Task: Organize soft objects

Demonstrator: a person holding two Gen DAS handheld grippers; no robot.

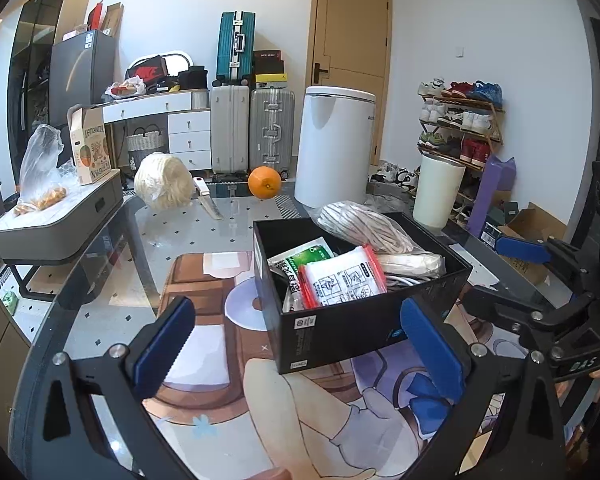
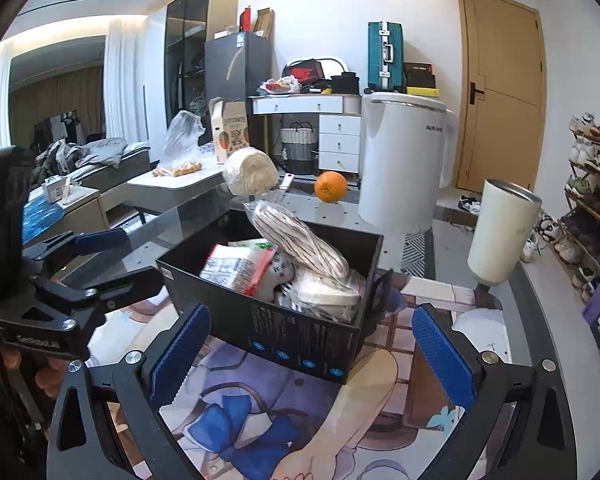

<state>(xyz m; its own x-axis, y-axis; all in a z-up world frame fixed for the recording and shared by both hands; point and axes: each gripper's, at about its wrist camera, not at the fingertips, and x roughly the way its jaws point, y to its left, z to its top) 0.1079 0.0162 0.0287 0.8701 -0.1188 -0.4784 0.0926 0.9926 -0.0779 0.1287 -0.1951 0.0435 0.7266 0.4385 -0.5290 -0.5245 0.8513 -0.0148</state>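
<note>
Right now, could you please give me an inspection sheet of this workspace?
Surface: glass table with a printed mat.
Job's things: black box holding packets and a rope bundle; yarn ball outside it.
Clutter: orange, knife, tumbler, white bin.
Grippers: left gripper and right gripper open, empty.
Cables: white cord in the box.
Surroundings: suitcases, shoe rack, door.
</note>
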